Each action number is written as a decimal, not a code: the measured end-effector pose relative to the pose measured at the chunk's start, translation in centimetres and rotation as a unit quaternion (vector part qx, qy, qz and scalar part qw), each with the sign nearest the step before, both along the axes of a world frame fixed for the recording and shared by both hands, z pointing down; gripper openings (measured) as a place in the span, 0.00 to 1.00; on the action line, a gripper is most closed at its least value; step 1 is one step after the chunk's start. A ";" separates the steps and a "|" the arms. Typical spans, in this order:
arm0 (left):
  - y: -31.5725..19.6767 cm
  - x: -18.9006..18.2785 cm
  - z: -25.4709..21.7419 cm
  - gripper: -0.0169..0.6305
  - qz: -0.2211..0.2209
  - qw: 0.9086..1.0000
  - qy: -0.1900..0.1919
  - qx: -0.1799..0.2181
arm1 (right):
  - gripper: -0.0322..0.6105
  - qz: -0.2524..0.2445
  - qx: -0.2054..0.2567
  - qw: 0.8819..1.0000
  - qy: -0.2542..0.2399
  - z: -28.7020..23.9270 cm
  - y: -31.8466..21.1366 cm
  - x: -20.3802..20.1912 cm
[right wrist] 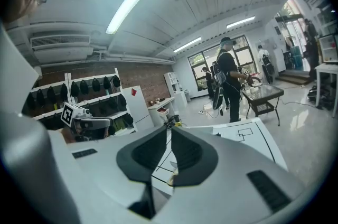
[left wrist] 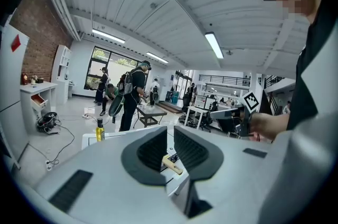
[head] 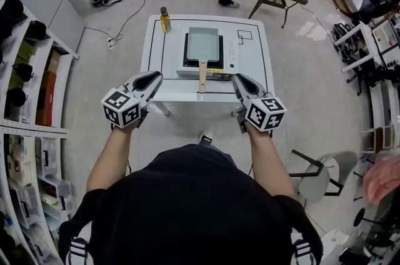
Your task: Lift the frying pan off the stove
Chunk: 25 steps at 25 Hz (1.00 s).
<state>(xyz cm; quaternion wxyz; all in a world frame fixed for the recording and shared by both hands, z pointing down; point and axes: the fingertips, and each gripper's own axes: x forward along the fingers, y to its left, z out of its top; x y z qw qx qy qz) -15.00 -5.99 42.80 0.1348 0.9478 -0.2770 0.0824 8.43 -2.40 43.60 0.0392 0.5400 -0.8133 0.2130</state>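
White surface point(head: 156, 60) fills my head view, carrying a stove point(head: 232, 59). The rectangular frying pan point(head: 203, 44) sits on it, wooden handle point(head: 202, 76) toward me. My left gripper point(head: 156, 76) and right gripper point(head: 238, 79) flank that handle without touching it, jaws clenched on nothing. A yellow bottle point(head: 165, 20) stands at the far-left corner.

- Pan handle point(head: 202, 76) sticks out past the stove point(head: 232, 59) toward the near table edge. Open air on both its sides, between left gripper point(head: 155, 77) and right gripper point(head: 238, 79).
- Table point(head: 156, 57) left of stove is free, except for the bottle point(head: 165, 20) at the far left corner.
- Right of stove, only a narrow table strip.
- Shelving point(head: 25, 101) stands well to the left and a chair point(head: 325, 175) well to the right, with open floor in front.
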 end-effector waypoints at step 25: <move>-6.9 5.3 1.6 0.10 -0.037 0.999 -0.014 -0.021 | 0.10 -0.056 -0.027 0.998 -0.002 2.1 -9.1 4.8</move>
